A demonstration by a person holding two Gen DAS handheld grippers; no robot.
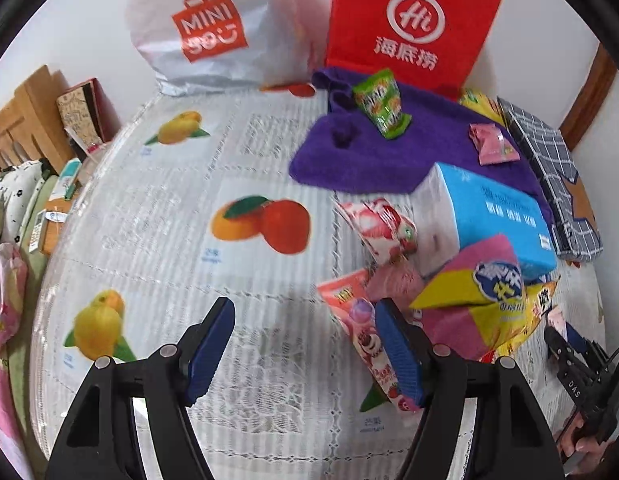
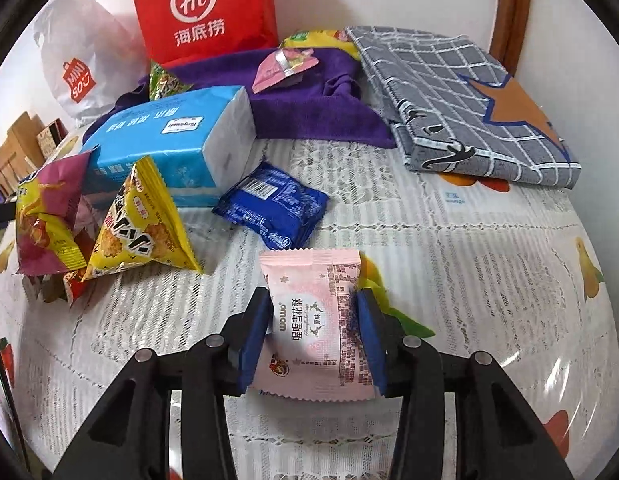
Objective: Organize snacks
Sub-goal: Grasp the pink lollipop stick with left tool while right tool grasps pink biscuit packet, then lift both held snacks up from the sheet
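My right gripper (image 2: 312,326) is shut on a pale pink snack packet (image 2: 315,320), its blue pads pressing both sides just above the table. A blue packet (image 2: 271,206) lies beyond it, and a yellow triangular bag (image 2: 139,224) and a purple-yellow bag (image 2: 45,220) lie to the left. My left gripper (image 1: 305,340) is open and empty over the tablecloth; its right pad stands beside a pink strawberry packet (image 1: 369,336). A pink-yellow chip bag (image 1: 477,292), a red-white strawberry packet (image 1: 383,226), a green packet (image 1: 381,102) and a small pink packet (image 1: 493,144) lie further off.
A blue tissue pack (image 1: 497,216) (image 2: 169,140) sits mid-table on a purple towel (image 1: 373,152) (image 2: 309,96). A red paper bag (image 1: 413,24) (image 2: 205,8) and a white Miniso bag (image 1: 213,28) stand at the back. A folded grey checked cloth (image 2: 461,96) lies right. The tablecloth (image 1: 149,220) has fruit prints.
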